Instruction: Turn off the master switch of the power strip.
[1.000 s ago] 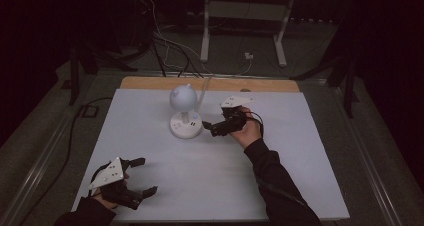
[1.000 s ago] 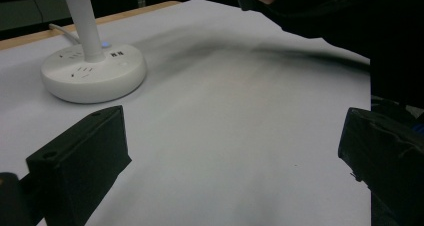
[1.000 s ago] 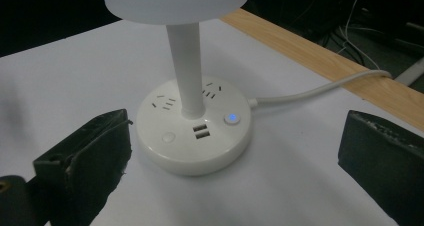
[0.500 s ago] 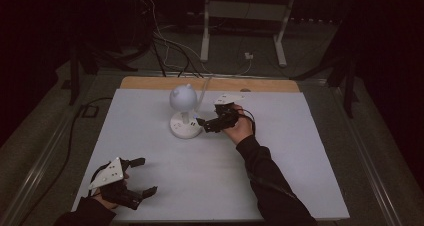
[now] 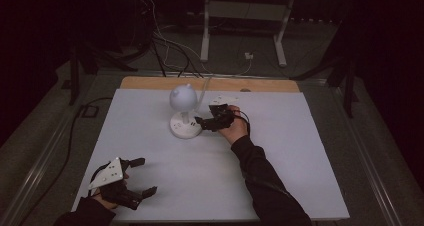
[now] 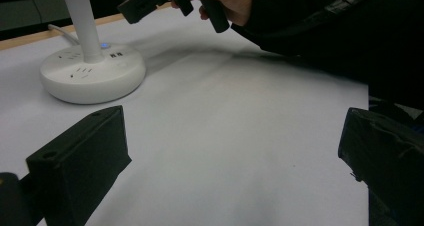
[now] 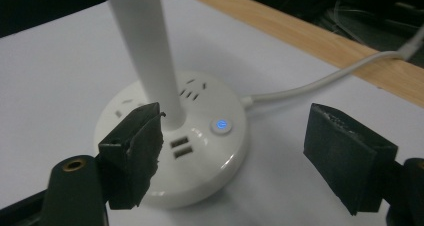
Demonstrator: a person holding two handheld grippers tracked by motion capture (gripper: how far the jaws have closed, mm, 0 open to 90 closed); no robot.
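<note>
White desk lamp mid-table, right gripper jaws spread just above its socket base, left gripper released near table front edge.

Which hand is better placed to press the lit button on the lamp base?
Right. The right gripper hangs open right at the lamp base, its jaws flanking the glowing blue button. The left gripper sits open near the table's front edge, well short of the base.
</note>
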